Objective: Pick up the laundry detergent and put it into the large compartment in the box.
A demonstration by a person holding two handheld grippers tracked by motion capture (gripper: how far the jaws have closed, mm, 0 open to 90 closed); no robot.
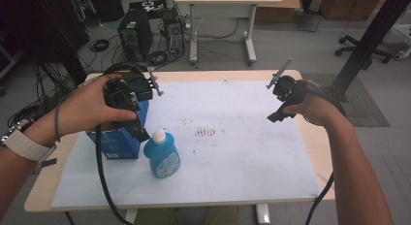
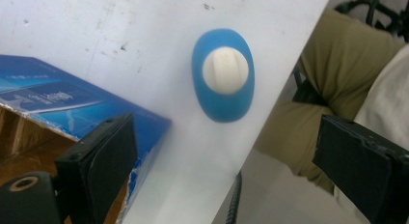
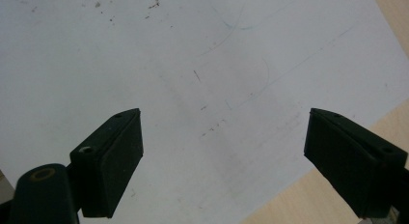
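Two grippers hang over a paper-covered table [image 1: 232, 186], both with jaws spread wide and empty. A blue bottle [image 1: 162, 156] with a white cap [image 2: 225, 70] stands upright just beside an open blue box [image 1: 114, 145], near the table's front-left. It sits directly below and ahead of the left gripper [image 1: 127, 100], its long axis vertical; the right gripper [image 1: 282, 98] waits well apart, over bare paper. The left hand looks likelier to take it.
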